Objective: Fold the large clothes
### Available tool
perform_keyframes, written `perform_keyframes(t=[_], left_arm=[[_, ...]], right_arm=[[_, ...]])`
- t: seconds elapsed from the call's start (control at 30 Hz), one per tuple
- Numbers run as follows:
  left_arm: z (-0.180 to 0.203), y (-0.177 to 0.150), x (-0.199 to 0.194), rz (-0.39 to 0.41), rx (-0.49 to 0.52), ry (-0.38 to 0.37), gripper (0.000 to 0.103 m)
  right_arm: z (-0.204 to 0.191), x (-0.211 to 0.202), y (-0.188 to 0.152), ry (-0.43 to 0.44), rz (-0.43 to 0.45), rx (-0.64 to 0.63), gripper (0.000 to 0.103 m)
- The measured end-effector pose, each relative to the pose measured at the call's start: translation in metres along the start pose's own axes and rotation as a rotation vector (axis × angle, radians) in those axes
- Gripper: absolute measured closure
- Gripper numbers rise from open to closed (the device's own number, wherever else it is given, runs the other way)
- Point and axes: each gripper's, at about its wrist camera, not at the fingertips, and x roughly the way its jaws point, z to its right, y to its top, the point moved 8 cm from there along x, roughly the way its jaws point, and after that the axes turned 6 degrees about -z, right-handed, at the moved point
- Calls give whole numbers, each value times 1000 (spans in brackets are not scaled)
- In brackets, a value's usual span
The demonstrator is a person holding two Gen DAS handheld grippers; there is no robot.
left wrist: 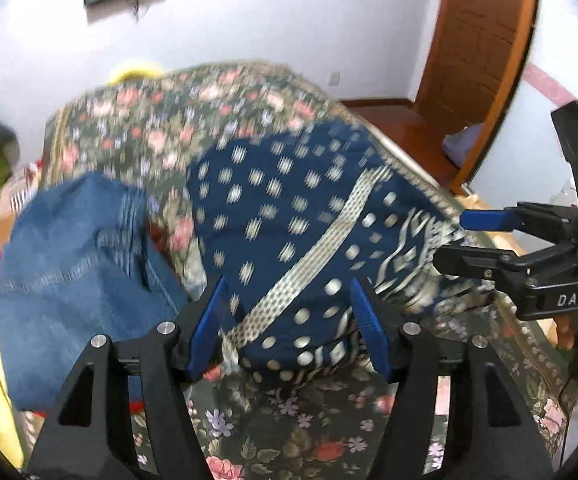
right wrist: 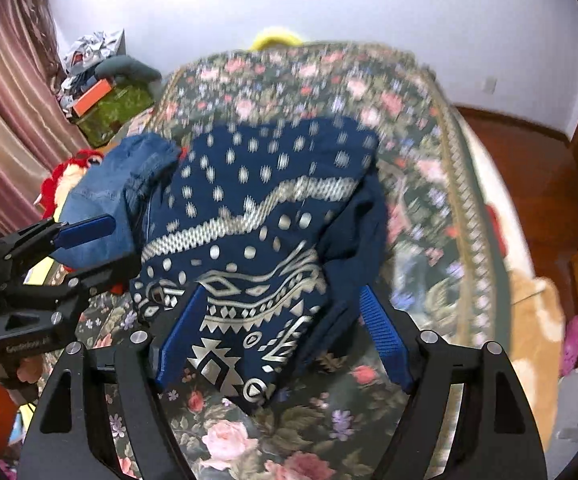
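A floral bedspread (left wrist: 169, 128) is used as folding surface; on it the navy patterned garment (left wrist: 289, 216) is seen bunched beside folded jeans (left wrist: 69, 272). The left gripper (left wrist: 289, 328) and right gripper (right wrist: 281, 336) are held spread above it, nothing pinched, apparently for regrasping.

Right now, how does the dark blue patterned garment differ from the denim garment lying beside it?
The patterned garment is dark navy with pale dots, bands and geometric figures; the denim garment is plain lighter blue with visible stitching. The patterned garment lies in the middle of the floral cover, just beyond both grippers' fingers; the denim garment sits off to its left. The patterned one shows more area. Both are bunched, not neatly folded, and neither is gripped.
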Motion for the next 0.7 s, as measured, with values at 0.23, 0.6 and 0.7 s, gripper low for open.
perform_keyframes(t=[0.23,0.6,0.7], left_arm=[[4,-29,38,-56,65,68,33],[-1,-47,30,-77,39,43,33],[-5,-50,20,-65,24,41,33]], right_arm=[[36,24,-22,-16,-77,98,27],[57,17,-48,-48,-88,158,24],[51,2,-45,-53,-65,138,24]])
